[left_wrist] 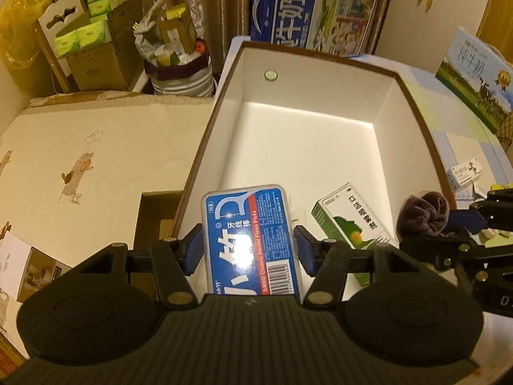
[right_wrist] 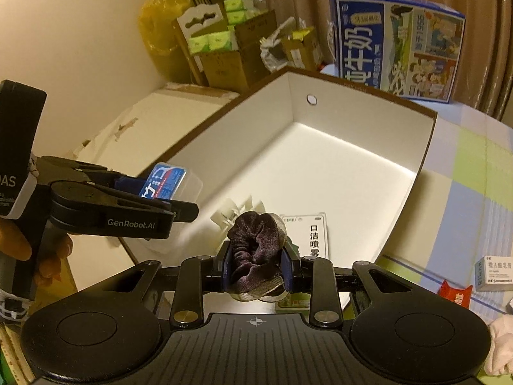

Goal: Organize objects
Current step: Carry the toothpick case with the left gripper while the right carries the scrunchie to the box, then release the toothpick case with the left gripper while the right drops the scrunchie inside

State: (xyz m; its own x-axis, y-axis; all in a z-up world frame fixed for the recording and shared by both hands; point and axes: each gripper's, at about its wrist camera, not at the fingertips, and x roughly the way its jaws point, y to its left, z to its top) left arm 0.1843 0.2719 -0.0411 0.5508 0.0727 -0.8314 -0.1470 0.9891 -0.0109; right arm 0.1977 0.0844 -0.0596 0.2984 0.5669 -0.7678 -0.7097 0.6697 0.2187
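My left gripper (left_wrist: 248, 250) is shut on a blue dental floss pick case (left_wrist: 250, 234), held upright over the near left corner of a white storage box with a brown rim (left_wrist: 304, 147). In the right wrist view this case (right_wrist: 168, 181) sits in the left gripper (right_wrist: 160, 194) at the box's (right_wrist: 320, 160) left wall. My right gripper (right_wrist: 256, 264) is shut on a dark purple velvet scrunchie (right_wrist: 253, 240), above the box's near end. The right gripper (left_wrist: 455, 226) holds the scrunchie (left_wrist: 423, 215) at the right edge of the left wrist view. A green and white spray carton (left_wrist: 352, 224) lies inside the box.
A small white plastic piece (right_wrist: 237, 211) lies in the box beside the spray carton (right_wrist: 315, 234). Blue milk cartons (left_wrist: 314, 12) (left_wrist: 474, 77) stand behind and right of it. A small medicine box (right_wrist: 493, 272) and red packet (right_wrist: 455, 292) lie on the checked cloth (right_wrist: 465, 176). Cardboard boxes (left_wrist: 93, 48) crowd the back left.
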